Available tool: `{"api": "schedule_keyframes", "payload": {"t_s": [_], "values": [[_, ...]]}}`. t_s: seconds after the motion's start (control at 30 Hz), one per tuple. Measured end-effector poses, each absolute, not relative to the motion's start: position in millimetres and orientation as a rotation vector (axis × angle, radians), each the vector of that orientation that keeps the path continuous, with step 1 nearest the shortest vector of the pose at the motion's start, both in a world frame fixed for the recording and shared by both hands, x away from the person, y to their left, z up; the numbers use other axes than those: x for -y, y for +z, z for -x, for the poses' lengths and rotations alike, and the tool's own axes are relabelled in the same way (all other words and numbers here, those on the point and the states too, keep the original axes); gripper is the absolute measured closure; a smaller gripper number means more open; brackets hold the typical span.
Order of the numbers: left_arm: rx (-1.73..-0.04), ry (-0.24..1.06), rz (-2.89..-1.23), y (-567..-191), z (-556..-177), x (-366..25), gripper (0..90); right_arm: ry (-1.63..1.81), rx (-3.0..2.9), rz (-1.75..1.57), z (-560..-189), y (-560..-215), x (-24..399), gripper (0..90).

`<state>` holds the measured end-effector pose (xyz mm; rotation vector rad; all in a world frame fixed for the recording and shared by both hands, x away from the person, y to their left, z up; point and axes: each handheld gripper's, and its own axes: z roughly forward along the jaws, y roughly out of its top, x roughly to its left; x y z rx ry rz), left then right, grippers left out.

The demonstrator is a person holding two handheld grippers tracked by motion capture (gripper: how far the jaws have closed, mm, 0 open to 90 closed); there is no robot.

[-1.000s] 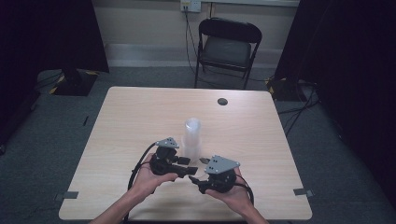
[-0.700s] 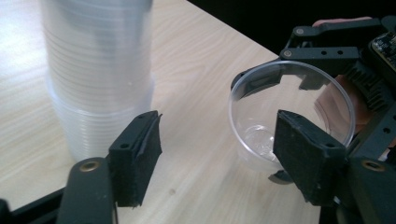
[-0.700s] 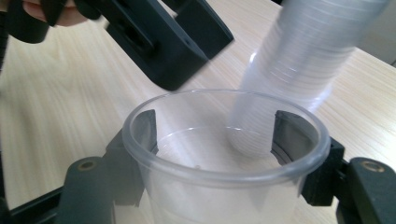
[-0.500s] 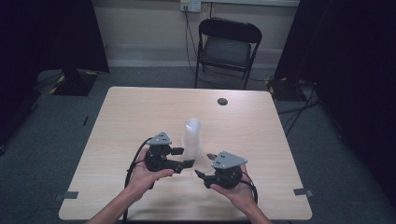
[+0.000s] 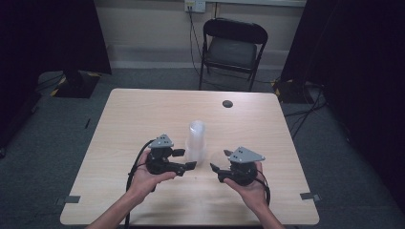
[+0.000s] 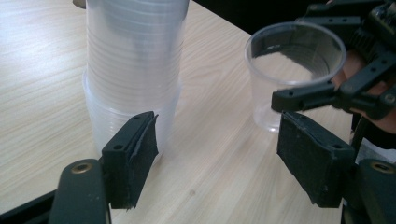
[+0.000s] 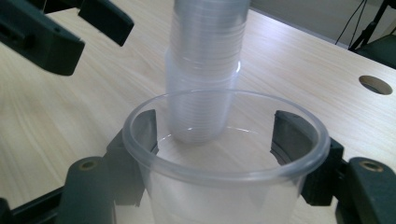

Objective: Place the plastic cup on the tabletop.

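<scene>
No readable text, labels, brands or nos. anywhere: nothing legible on the clear cups, grippers, table or the wall outlet.

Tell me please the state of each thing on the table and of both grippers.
stack of cups: upright on the table, held by nothing.
single cup: upright, clamped in the right gripper.
left gripper: jaws have just been opening, nothing between them.
right gripper: shut on the single cup.
</scene>
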<state>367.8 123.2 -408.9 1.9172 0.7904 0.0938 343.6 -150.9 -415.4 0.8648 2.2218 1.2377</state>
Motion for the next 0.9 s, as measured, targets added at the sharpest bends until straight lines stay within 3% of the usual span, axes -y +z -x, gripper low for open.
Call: {"api": "schedule_keyframes", "payload": {"t_s": [0.9], "values": [[-0.897, 0.213, -1.947, -429.9, -368.4, -161.1, 25.5, 1.293, -2.113, -0.988, -396.8, -405.6, 164.4, 31.3]]}}
